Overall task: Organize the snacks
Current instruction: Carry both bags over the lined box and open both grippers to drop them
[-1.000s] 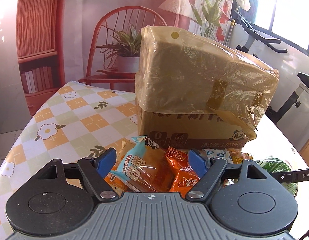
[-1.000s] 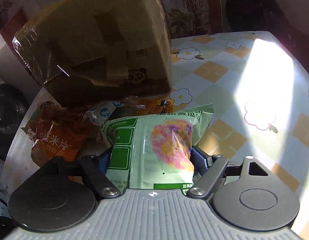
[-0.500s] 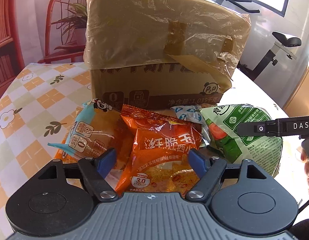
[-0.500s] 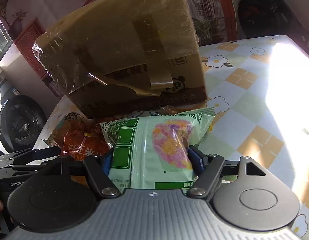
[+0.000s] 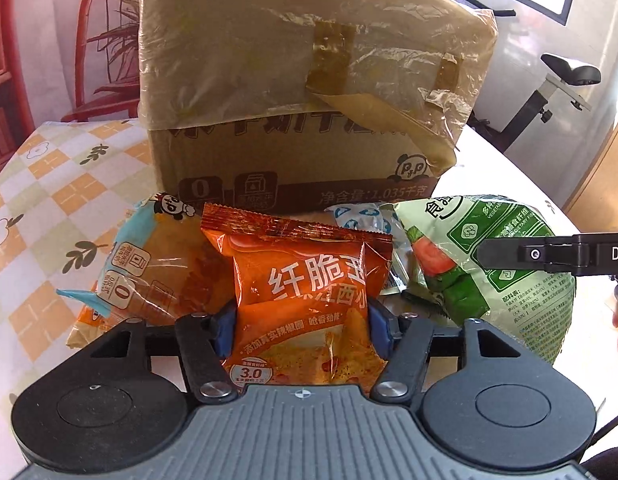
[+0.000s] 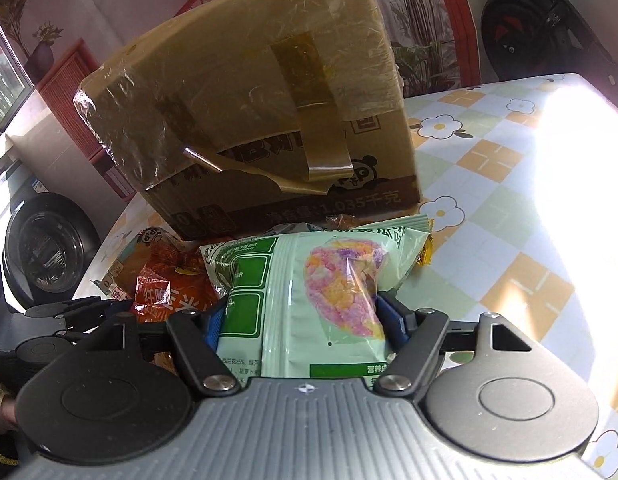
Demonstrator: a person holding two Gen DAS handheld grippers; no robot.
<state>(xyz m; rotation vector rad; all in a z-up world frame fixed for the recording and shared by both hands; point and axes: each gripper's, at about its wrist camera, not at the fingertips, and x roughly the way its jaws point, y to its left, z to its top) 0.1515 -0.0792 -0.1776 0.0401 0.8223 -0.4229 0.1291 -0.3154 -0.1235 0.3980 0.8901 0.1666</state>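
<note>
Two grippers worked the pile at once. The left gripper (image 5: 301, 330) had its jaws closing on the orange snack packet (image 5: 305, 292), the blue pads already against its two side edges; the packet stood between them with its long axis running straight away from the gripper, toward the cardboard box (image 5: 309, 92) behind. The right gripper (image 6: 305, 322) was clamped on the green snack bag (image 6: 309, 300), which lay lengthwise between its pads, top edge also pointing at the box (image 6: 261, 96). Both packets sat on the flowered tablecloth (image 5: 49, 216) just in front of the box, side by side, each nearest its own gripper, so I judged that neither hand needed to cross.

Beside the orange packet, the left view showed a bread packet (image 5: 149, 272) with a blue end and a small white-and-blue sachet (image 5: 361, 220) against the box; the right view hid most of those. Only the right view showed the sunlit stretch of table (image 6: 549, 160) open to the bag's right.
</note>
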